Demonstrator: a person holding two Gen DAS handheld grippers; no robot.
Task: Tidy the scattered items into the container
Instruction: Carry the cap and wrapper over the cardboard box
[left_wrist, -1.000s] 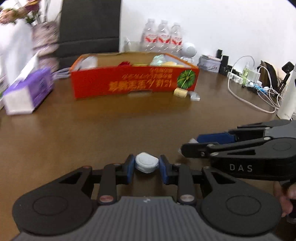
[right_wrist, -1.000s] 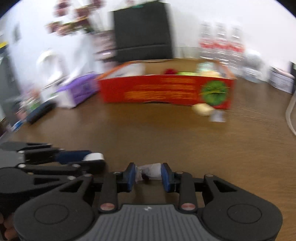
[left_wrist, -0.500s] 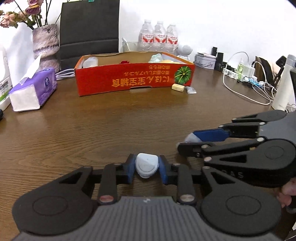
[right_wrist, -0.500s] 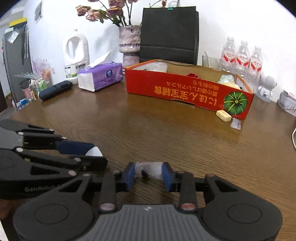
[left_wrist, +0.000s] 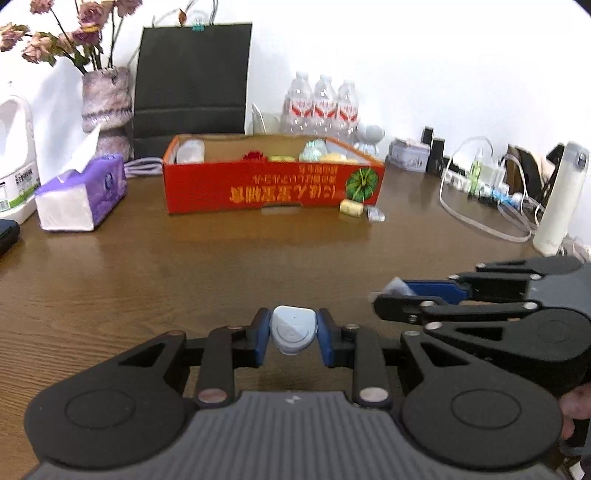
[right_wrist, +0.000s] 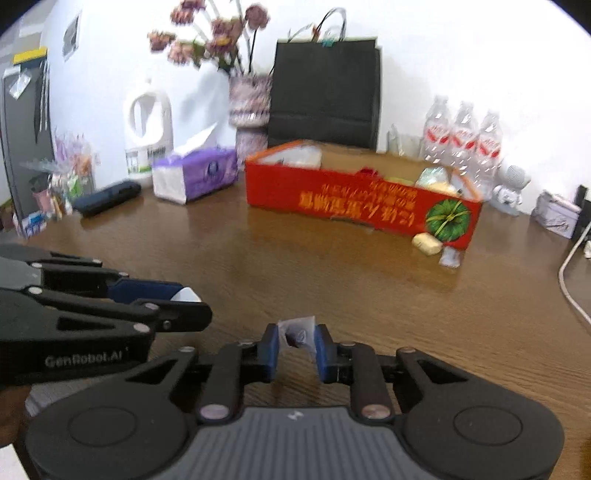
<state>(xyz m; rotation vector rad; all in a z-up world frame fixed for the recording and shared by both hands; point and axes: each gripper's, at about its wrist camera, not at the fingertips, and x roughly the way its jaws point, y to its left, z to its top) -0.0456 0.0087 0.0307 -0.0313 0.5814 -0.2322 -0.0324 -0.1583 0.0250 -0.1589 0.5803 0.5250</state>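
Transport step: my left gripper (left_wrist: 294, 329) pinches a white case (left_wrist: 294, 328), right gripper (right_wrist: 296, 338) pinches a clear wrapper (right_wrist: 297, 330); next, I carry both forward over the red box (left_wrist: 273, 184) and release.

Two low wrist views side by side, facing the red box (left_wrist: 273, 184) (right_wrist: 360, 201) (shared, well ahead)

- We see our right tongs (right_wrist: 295, 345) pinching a small clear wrapper (right_wrist: 297, 332) above the tabletop (right_wrist: 332, 280).
- Our left tongs (right_wrist: 184, 304) grip a white piece (right_wrist: 187, 295) — red box (right_wrist: 362, 201) well ahead.

Glossy wood-grain table (left_wrist: 147, 280), cardboard box (left_wrist: 273, 188)
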